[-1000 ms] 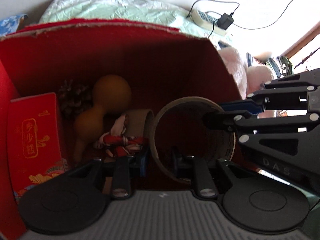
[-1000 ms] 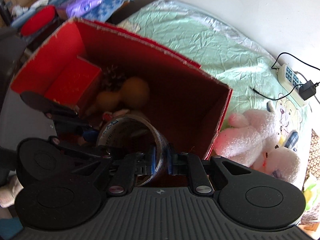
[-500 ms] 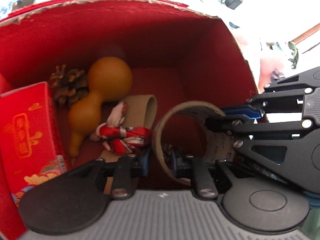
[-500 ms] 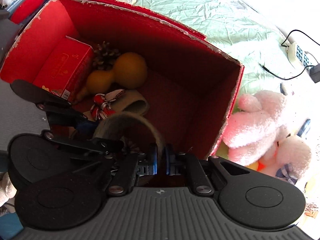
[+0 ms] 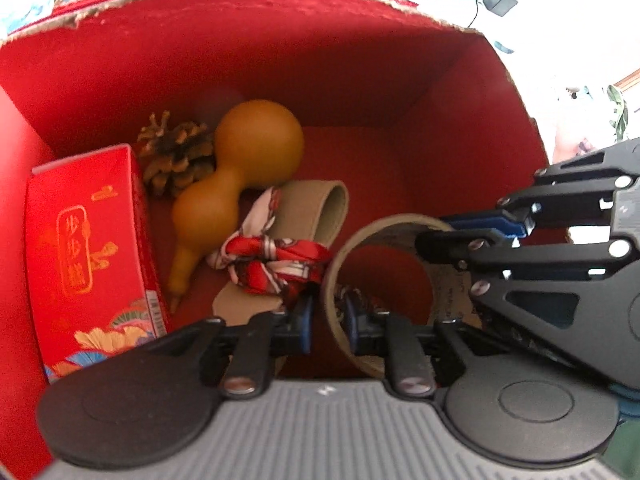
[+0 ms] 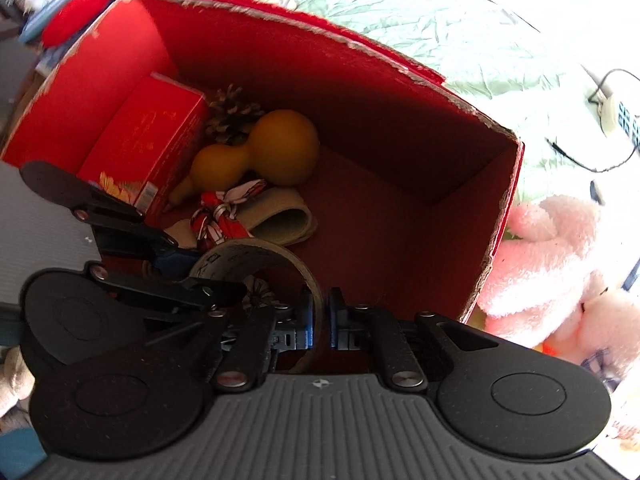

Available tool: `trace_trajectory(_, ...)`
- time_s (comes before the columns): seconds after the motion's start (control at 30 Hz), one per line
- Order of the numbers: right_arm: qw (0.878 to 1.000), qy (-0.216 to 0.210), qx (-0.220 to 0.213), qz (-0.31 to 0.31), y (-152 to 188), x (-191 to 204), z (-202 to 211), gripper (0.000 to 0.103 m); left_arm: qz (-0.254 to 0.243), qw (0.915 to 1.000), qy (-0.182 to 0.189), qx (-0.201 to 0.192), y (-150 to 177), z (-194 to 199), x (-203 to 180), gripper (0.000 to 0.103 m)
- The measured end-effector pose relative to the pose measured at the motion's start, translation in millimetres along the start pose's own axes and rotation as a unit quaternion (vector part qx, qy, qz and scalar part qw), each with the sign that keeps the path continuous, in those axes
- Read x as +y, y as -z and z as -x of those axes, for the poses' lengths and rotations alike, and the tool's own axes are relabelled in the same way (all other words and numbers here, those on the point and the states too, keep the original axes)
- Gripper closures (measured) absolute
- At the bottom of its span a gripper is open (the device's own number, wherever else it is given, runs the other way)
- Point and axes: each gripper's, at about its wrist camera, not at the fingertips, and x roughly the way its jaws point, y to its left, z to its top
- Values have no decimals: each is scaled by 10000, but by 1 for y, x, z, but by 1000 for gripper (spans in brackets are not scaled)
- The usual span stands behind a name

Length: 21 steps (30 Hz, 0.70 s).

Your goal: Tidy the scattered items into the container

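Note:
A beige cardboard ring [image 5: 400,227] [image 6: 256,251] hangs low inside the red box [image 5: 320,60] [image 6: 360,100], near its front. My left gripper [image 5: 328,320] [image 6: 212,276] is shut on the ring's near-left wall. My right gripper [image 6: 320,320] [image 5: 436,232] is shut tight on the opposite wall. On the box floor lie a yellow gourd [image 5: 256,148], a pine cone [image 5: 176,156], a red carton [image 5: 80,240], a red patterned scarf [image 5: 272,260] and a beige slipper [image 5: 316,208].
The right half of the box floor [image 6: 380,220] is bare red card. Outside the box, to the right, lie pink plush toys [image 6: 552,256]. Beyond them, a power strip with its cable [image 6: 616,112] rests on a pale green sheet [image 6: 440,28].
Both grippers have carried the ring down and forward into the box, whose contents now look nearer. The gap between my left fingers has narrowed around the ring's wall.

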Motion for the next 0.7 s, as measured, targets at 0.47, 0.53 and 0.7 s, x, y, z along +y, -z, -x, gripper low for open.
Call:
trace_trajectory(0.47, 9997, -157, -198, 49, 1, 1, -7, 95, 24, 9993, -327, -165, 6, 4, -10, 79)
trace_trajectory(0.53, 9995, -184, -257, 32, 1, -1, -6, 94, 102, 9992, -331, -191, 5, 7, -10, 79)
trace_trajectory(0.7, 9991, -165, -392, 51, 5, -1, -1, 93, 110, 9983, -463, -327, 6, 13, -15, 78)
